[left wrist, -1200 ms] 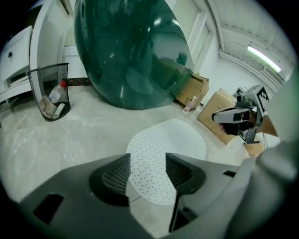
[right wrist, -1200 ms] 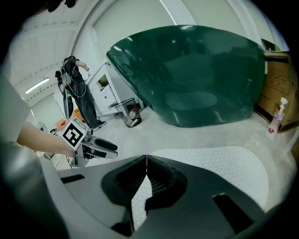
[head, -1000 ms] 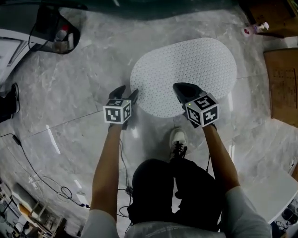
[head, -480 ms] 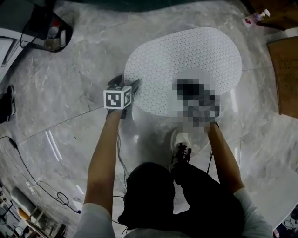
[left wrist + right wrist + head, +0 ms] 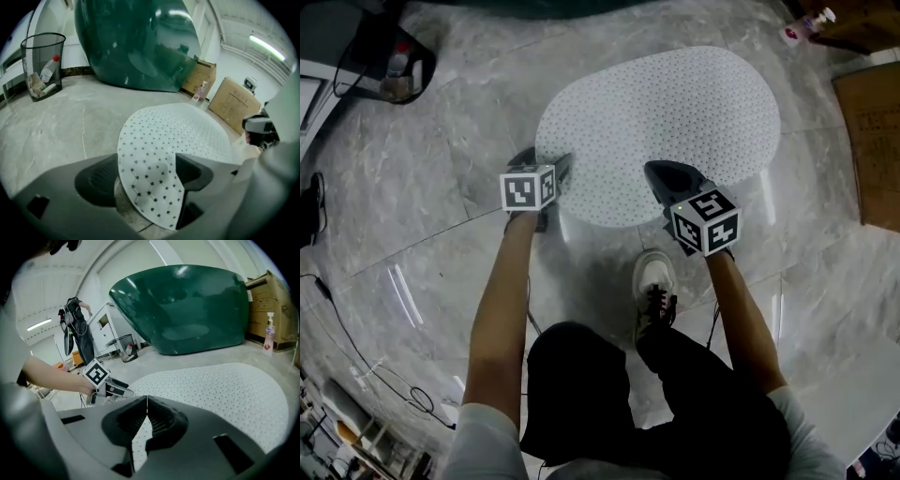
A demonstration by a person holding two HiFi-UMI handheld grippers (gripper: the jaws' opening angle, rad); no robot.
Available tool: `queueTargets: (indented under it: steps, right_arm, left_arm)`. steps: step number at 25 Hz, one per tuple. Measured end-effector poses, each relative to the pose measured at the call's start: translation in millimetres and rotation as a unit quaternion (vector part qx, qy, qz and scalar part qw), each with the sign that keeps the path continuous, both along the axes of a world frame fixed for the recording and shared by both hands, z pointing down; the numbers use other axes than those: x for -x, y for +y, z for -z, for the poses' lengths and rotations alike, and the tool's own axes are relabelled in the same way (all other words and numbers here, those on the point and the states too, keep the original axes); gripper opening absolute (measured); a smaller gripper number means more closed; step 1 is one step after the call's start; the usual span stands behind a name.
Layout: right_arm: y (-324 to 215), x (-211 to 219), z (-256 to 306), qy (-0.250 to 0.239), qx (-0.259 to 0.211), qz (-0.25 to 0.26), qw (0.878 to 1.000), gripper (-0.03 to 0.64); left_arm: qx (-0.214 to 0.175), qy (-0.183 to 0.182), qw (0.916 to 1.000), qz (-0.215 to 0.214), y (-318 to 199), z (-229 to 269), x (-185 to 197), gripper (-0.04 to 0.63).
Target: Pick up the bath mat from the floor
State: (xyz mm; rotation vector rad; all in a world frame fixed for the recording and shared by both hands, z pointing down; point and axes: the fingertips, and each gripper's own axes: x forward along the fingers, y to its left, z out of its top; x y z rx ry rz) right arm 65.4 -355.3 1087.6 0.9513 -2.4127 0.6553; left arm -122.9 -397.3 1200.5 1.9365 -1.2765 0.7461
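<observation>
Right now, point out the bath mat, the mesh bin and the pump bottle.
bath mat (image 5: 675, 112): head view, middle of its dotted top.
mesh bin (image 5: 33, 60): left gripper view, front wall.
pump bottle (image 5: 268, 344): right gripper view, body.

Bath mat (image 5: 661, 122): white, oval, covered in small dark dots. Upper centre of frame, long axis left to right. Mostly flat on grey marble floor. Near-left edge curled up off floor.

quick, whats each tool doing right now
left tool: opening, bath mat edge between its jaws, unclamped
right tool: closed on the bath mat edge
</observation>
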Motion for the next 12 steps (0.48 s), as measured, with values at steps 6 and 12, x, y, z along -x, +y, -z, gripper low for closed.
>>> queueTargets:
  steps: [6,12]
  right_arm:
    - [6,-14,-3,-0.001,0.006,-0.015,1.0,0.014]
    - [5,-31,7,-0.007,0.002,-0.06,0.998,0.014]
  left_arm:
    - [0.005,0.053,0.9983,-0.026,8,4,-40,0.36]
    - [0.009,0.076,0.9951,-0.063,11,9,-93,0.359]
